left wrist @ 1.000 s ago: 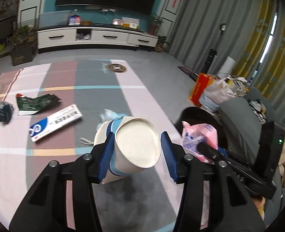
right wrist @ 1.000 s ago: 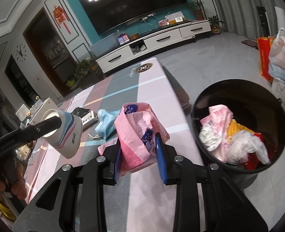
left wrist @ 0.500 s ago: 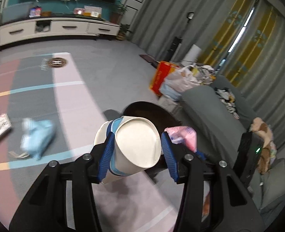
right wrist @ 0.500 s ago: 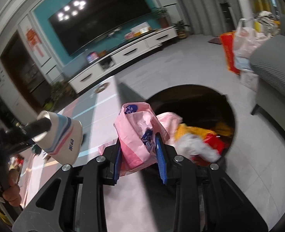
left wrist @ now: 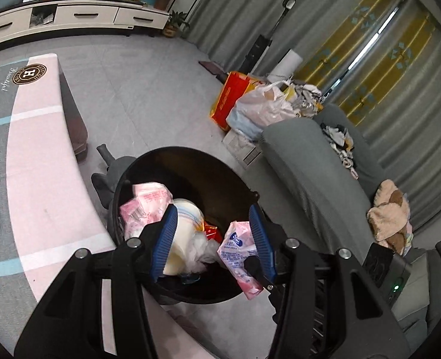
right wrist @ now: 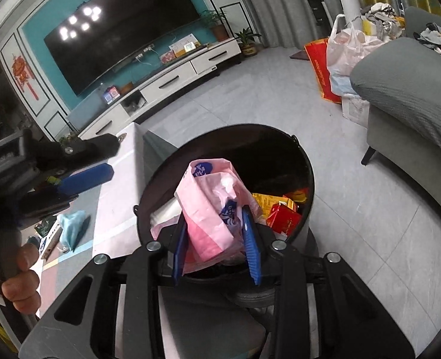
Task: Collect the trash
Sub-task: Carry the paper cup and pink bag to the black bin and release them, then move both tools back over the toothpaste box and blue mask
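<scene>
1. Trash is mostly sitting in the black bin (right wrist: 307, 176); one pink wrapper (right wrist: 211, 218) is hanging above its mouth between the right gripper (right wrist: 217, 242) pads.
2. Right gripper jaws are opening, wrapper still between them and likely dropping free.
3. Left gripper (left wrist: 213, 239) is hovering over the bin with jaws parted and nothing between them; a paper cup (left wrist: 184, 233) is lying in the bin just beyond its left pad.
4. Risk: the light wrapper is likely clinging to a pad or drifting sideways, landing on the floor outside the rim.
5. Risk: the two grippers are crowding the same opening, so a bump could knock the wrapper off line.
6. Count: one bin, two grippers, one wrapper in transit, one cup in the bin.
7. One blue crumpled piece (right wrist: 72, 227) is still lying on the striped mat (right wrist: 115, 209), uncollected.
</scene>
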Motion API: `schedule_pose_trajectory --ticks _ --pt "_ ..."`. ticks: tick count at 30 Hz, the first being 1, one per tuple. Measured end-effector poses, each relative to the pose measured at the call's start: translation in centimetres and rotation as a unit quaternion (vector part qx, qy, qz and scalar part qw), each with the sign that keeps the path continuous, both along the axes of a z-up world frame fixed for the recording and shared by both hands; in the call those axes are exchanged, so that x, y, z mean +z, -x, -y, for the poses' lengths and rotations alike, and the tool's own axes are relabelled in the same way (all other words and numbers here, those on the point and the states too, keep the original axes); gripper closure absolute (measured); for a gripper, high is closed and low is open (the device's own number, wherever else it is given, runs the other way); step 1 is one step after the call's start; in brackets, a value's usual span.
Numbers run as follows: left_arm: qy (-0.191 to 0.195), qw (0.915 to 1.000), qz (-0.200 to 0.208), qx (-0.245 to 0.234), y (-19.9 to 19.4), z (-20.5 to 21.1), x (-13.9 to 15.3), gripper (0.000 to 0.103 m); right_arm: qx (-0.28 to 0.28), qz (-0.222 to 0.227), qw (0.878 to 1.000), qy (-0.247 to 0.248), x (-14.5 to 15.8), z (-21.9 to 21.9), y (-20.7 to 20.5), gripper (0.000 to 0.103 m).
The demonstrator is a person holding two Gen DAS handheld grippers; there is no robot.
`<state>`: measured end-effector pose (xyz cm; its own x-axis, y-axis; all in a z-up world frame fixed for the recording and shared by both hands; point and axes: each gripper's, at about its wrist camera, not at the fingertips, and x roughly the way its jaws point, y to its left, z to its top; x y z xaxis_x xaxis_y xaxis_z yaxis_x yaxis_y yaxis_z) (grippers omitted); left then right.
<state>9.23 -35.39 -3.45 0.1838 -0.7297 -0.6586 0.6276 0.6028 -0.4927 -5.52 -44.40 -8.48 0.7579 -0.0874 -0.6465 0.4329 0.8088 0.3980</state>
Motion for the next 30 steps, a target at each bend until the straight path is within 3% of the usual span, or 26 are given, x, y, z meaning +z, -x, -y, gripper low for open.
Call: schedule_pose_trajectory --ticks 1,3,4,14,20,30 --pt "-0.002 1.0000 0.003 -0.001 0.1 0.0 -0.1 0.051 0.002 -0.002 1.000 -0.002 -0.1 0.0 -0.1 0.063" --pt "-0.010 0.9999 0.012 0.000 0.4 -0.5 -0.1 0.040 -0.002 -0.005 1.000 -0.005 -0.3 0.2 0.0 0.047" --pt "-0.014 0.9998 0.015 0.001 0.4 -0.9 -0.2 0.038 -0.003 -0.003 1.000 -0.009 -0.4 0.2 0.0 0.045" --pt "-0.074 0.9929 0.066 0.064 2.1 -8.4 0.7 0.014 0.006 0.011 1.000 -0.011 1.2 -0.9 0.8 0.042" --pt "-0.147 0.9762 0.088 0.132 3.8 -14.7 0.1 0.010 0.042 0.006 0.999 -0.003 2.3 -3.5 0.3 0.041" --pt "-0.190 0.9494 0.068 0.241 6.2 -29.0 -1.1 0.007 0.125 -0.030 0.992 0.018 2.7 -10.0 -1.4 0.041"
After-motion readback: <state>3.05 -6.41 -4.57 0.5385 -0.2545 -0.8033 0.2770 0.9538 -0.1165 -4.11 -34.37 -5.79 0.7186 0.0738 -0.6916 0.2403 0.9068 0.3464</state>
